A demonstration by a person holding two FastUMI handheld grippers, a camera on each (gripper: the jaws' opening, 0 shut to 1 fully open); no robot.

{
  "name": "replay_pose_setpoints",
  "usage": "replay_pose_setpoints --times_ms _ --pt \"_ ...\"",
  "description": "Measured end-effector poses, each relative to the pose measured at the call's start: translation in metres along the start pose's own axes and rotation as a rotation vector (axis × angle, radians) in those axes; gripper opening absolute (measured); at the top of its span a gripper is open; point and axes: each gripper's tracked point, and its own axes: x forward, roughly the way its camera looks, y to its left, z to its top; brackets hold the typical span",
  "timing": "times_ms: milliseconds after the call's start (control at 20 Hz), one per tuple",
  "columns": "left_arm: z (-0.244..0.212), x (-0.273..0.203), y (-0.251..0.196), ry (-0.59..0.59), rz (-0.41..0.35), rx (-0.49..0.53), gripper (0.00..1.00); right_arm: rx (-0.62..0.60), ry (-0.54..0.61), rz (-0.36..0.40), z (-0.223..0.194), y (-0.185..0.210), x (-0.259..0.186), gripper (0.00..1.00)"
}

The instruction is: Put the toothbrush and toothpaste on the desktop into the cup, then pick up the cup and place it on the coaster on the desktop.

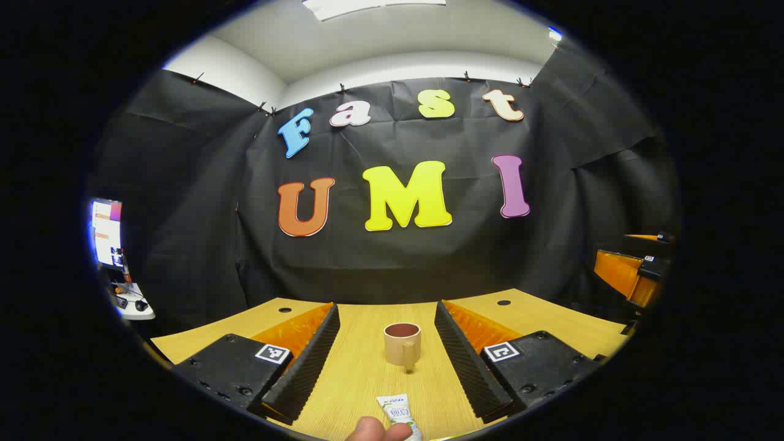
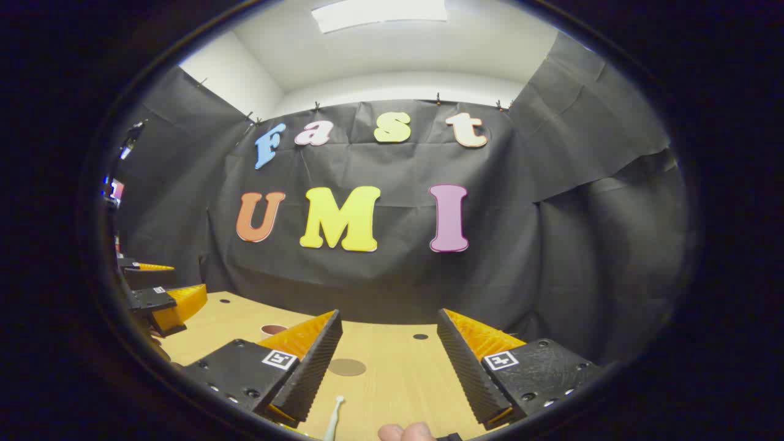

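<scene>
Fingers of our left gripper (image 1: 387,361) stand wide apart, holding nothing; between them sits the tan ceramic cup (image 1: 402,346) on the light wooden desktop (image 1: 361,380), with the white toothpaste tube (image 1: 401,413) nearer, touched by a fingertip (image 1: 376,430). Our right gripper (image 2: 389,373) is likewise spread and empty; the pale toothbrush (image 2: 332,419) lies near its left finger, the round brown coaster (image 2: 346,367) farther off.
</scene>
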Motion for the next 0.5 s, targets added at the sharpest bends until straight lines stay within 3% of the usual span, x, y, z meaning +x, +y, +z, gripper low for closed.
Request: replay_pose_setpoints --times_ms 500 --pt "-0.0054 0.002 -0.0018 0.011 -0.017 -0.036 0.99 0.01 0.018 0.005 -0.0099 0.0077 0.0045 0.95"
